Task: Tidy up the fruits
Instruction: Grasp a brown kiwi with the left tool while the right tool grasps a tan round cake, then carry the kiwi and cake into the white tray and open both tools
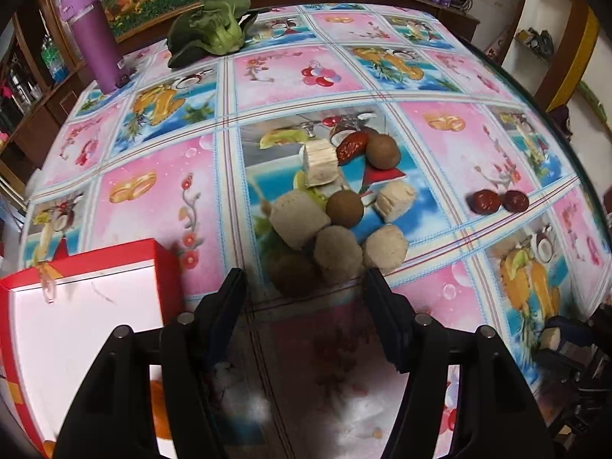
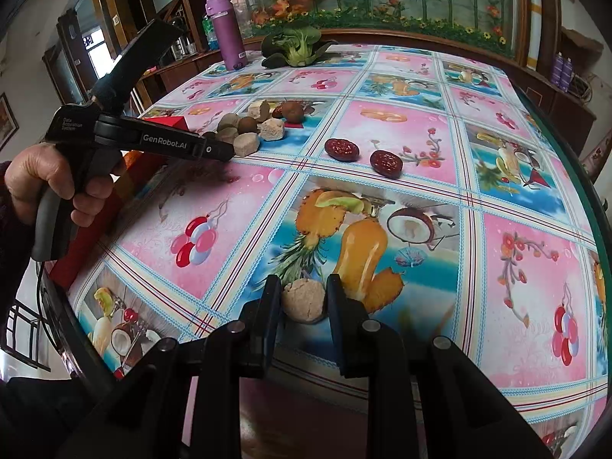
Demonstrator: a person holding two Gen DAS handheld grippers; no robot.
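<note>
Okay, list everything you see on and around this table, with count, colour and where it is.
Tan chunks: about seven piled mid-table, beige, plus one in the right claw.
Brown round fruits: three or so, in the same pile.
Red dates: two side by side, apart from the pile; a third in the pile.
Red box: one, white inside, open, left of the pile.
Leafy green: one, far edge of the table.
Purple bottle: one, far left corner.
Tablecloth: pink and blue fruit print, covers the table.
Left claw: black, open, at the near edge of the pile, held by a hand.
Right claw: black, shut on one tan chunk.
</note>
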